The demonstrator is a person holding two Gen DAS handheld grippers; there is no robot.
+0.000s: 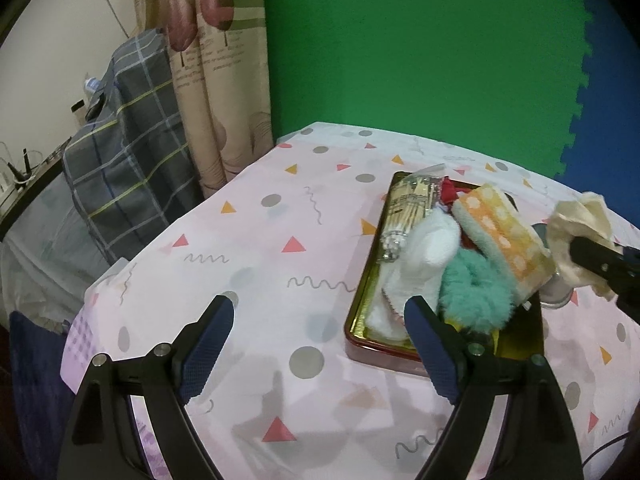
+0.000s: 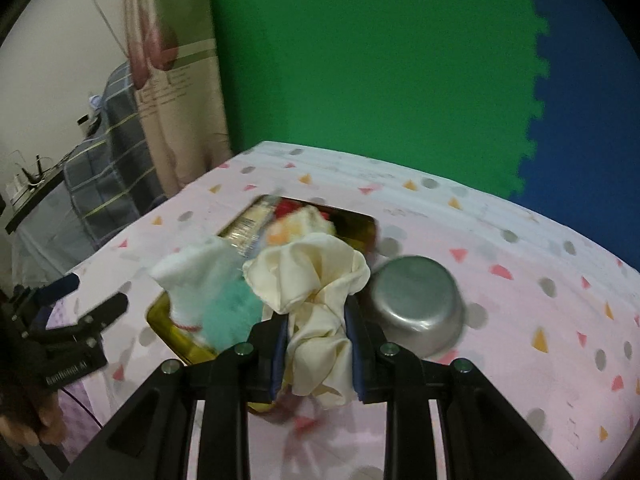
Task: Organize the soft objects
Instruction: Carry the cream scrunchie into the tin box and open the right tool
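A gold tray with a red rim (image 1: 362, 336) sits on the pink patterned tablecloth. In it lie a white sock (image 1: 428, 252), a teal fluffy scrunchie (image 1: 476, 292), an orange dotted sponge cloth (image 1: 504, 236) and a pack of cotton swabs (image 1: 412, 208). My right gripper (image 2: 316, 320) is shut on a cream scrunchie (image 2: 312, 276), held above the tray's near right edge; it also shows in the left wrist view (image 1: 576, 236). My left gripper (image 1: 320, 320) is open and empty, just left of the tray (image 2: 160, 316).
An upturned steel bowl (image 2: 416, 300) stands on the cloth right of the tray. A plaid-covered object (image 1: 128, 160) and a curtain (image 1: 216, 80) stand beyond the table's left edge. A green and blue foam wall (image 1: 420, 40) is behind.
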